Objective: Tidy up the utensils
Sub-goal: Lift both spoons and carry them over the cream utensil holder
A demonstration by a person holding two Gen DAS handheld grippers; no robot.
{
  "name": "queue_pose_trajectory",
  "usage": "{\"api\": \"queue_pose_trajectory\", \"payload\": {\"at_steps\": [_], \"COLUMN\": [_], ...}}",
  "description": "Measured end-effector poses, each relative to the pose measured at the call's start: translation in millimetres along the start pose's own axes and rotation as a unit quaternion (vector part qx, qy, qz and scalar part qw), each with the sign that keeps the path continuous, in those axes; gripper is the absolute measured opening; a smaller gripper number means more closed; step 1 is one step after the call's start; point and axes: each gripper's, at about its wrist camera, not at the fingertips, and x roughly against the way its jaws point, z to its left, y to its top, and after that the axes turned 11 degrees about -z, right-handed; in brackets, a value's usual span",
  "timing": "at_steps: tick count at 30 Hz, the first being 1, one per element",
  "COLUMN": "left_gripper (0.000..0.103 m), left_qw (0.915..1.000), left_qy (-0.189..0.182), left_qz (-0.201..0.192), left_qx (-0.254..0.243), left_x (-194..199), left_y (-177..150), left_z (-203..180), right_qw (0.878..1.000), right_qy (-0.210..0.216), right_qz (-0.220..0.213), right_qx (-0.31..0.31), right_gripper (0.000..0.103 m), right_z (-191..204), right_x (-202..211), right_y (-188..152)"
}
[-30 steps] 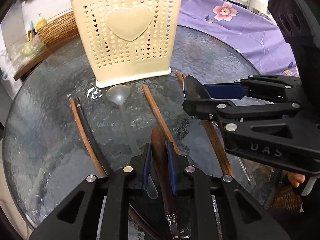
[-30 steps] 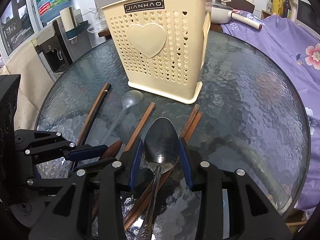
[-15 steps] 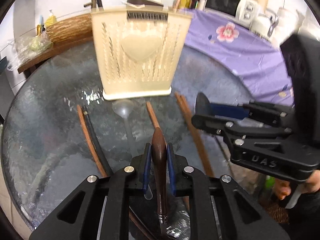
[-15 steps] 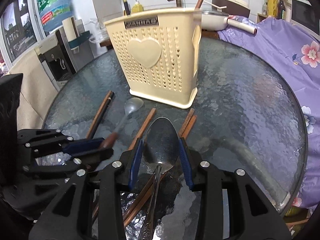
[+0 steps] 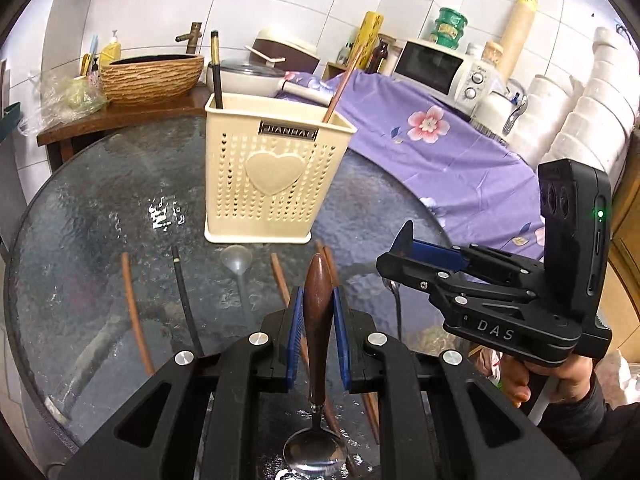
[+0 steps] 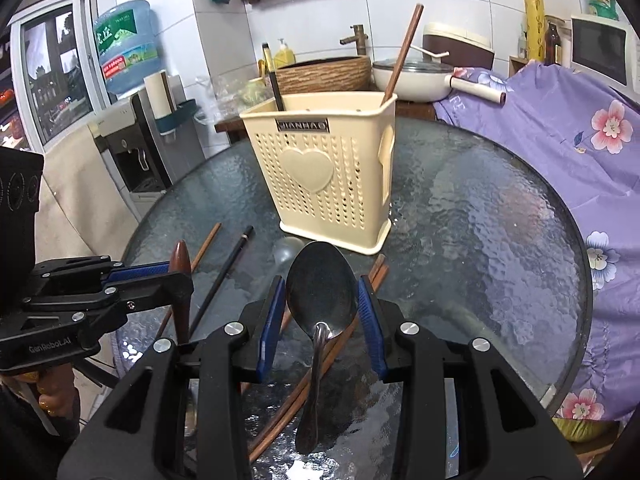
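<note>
A cream perforated utensil holder [image 5: 276, 176] stands on the round glass table [image 5: 88, 200]; it also shows in the right wrist view [image 6: 324, 176]. A black chopstick [image 5: 216, 68] and a brown one [image 5: 344, 80] stand in it. My left gripper [image 5: 316, 316] is shut on the wooden handle of a spoon [image 5: 317, 312], lifted off the table, bowl hanging toward me. My right gripper [image 6: 322, 308] is shut on a steel spoon [image 6: 320, 288], bowl forward, also lifted. The right gripper shows in the left wrist view [image 5: 404, 256], the left gripper in the right wrist view [image 6: 176, 276].
Brown chopsticks [image 5: 132, 308], a black chopstick [image 5: 186, 300] and a clear plastic spoon [image 5: 236, 260] lie on the glass in front of the holder. More brown chopsticks [image 6: 376, 272] lie below my right gripper. A purple flowered cloth [image 5: 440, 160] covers things to the right.
Both grippers rose from the table with their spoons and tilted up, so the holder now looks farther and lower. Both stayed shut.
</note>
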Motion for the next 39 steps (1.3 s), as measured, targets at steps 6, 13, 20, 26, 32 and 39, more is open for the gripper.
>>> {"api": "queue_pose_trajectory", "payload": {"at_steps": [6,13,20,26,32,39], "left_gripper": [0.015,0.015,0.015,0.015,0.015,0.015], "left_qw": [0.9999,0.9996,0.9986,0.9976,0.9963,0.9934], "left_qy": [-0.005,-0.011,-0.014,-0.011,-0.007,0.006], "left_qz": [-0.011,-0.024,-0.046,-0.059,-0.076,-0.106], "left_qx": [0.001,-0.007,-0.024,-0.034,-0.040,-0.045], "left_x": [7.2,11.7,18.5,20.7,25.3,29.5], "left_y": [5.4,14.7,27.3,38.9,59.8,110.7], "left_z": [2.5,-1.8,-7.4,-11.5,-11.9,-5.5], "right_qw": [1.000,1.000,0.999,0.999,0.997,0.994], "right_qy": [0.008,0.020,0.025,0.026,0.024,0.025], "right_qz": [-0.010,-0.021,-0.032,-0.044,-0.071,-0.104], "right_qx": [-0.003,-0.001,0.011,0.013,0.023,0.039], "right_gripper": [0.037,0.037,0.037,0.037,0.037,0.037], "right_z": [1.5,3.8,7.7,6.3,5.2,7.5], "right_x": [7.2,14.2,20.1,22.0,27.3,23.3], "right_y": [4.1,14.4,27.6,40.8,64.2,117.2]}}
